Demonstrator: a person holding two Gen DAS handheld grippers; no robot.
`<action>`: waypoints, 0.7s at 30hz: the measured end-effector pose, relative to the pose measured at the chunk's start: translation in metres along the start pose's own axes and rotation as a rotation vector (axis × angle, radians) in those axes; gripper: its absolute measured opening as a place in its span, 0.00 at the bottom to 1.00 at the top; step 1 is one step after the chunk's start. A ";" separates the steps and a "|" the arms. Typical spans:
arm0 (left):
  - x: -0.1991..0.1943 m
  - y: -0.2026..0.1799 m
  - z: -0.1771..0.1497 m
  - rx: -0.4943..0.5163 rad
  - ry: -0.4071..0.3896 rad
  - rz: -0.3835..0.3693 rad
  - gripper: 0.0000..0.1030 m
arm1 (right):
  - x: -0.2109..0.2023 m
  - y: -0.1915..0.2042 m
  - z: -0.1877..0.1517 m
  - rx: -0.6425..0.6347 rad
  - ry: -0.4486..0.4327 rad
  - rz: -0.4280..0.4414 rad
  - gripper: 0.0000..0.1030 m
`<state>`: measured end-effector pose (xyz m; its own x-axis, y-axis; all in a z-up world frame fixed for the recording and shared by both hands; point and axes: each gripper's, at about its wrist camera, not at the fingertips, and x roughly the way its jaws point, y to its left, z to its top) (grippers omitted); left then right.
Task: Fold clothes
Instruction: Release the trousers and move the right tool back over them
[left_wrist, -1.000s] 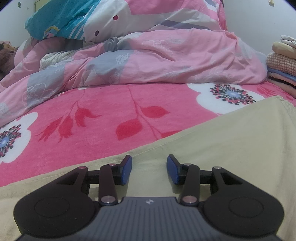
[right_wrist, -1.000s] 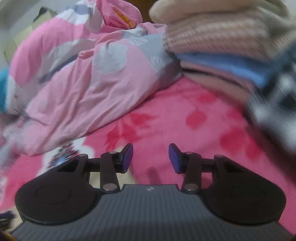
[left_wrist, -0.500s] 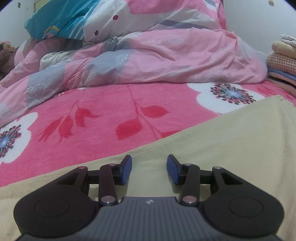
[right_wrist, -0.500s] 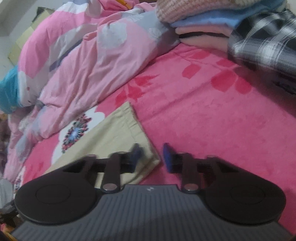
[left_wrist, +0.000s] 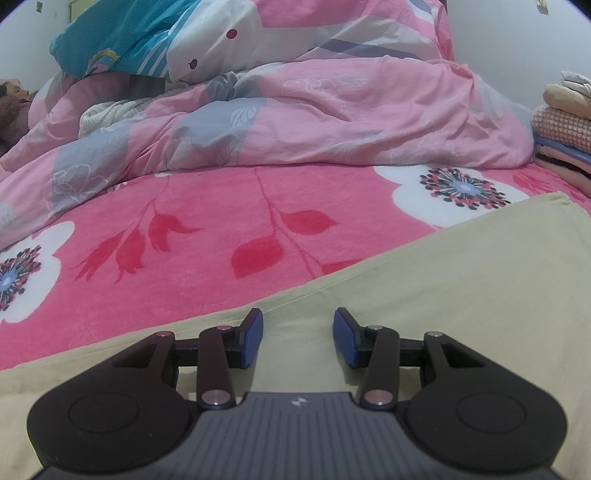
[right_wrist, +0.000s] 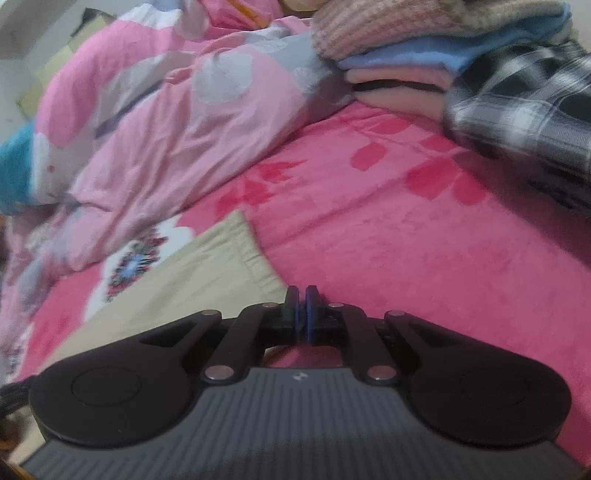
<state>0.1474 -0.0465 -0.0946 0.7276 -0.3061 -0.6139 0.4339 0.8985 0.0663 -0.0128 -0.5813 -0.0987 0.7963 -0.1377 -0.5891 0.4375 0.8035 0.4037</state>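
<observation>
Plaid garment (right_wrist: 524, 110) blurred, edge-cropped.

A bedroom in a home. A bed (left_wrist: 207, 266) fills the frame, covered by a bright pink blanket with white flowers and red leaves. A rumpled pink and grey quilt (left_wrist: 332, 118) is heaped across the upper half, with a teal pillow (left_wrist: 110, 33) at upper left. Folded clothes (right_wrist: 424, 55) are stacked at the upper right, against a plain white wall (left_wrist: 509, 40).
</observation>
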 end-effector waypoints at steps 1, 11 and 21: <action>0.000 0.000 0.000 0.000 0.000 0.000 0.43 | -0.002 -0.006 0.001 0.030 -0.007 -0.011 0.00; 0.000 0.001 0.000 -0.002 0.000 -0.002 0.43 | -0.042 0.117 -0.019 -0.274 0.019 0.245 0.04; 0.000 0.002 -0.001 -0.012 0.000 -0.009 0.43 | -0.012 0.227 -0.092 -0.745 0.256 0.349 0.02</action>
<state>0.1481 -0.0442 -0.0948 0.7236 -0.3146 -0.6143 0.4343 0.8993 0.0511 0.0387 -0.3443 -0.0642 0.6760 0.2506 -0.6930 -0.2740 0.9585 0.0793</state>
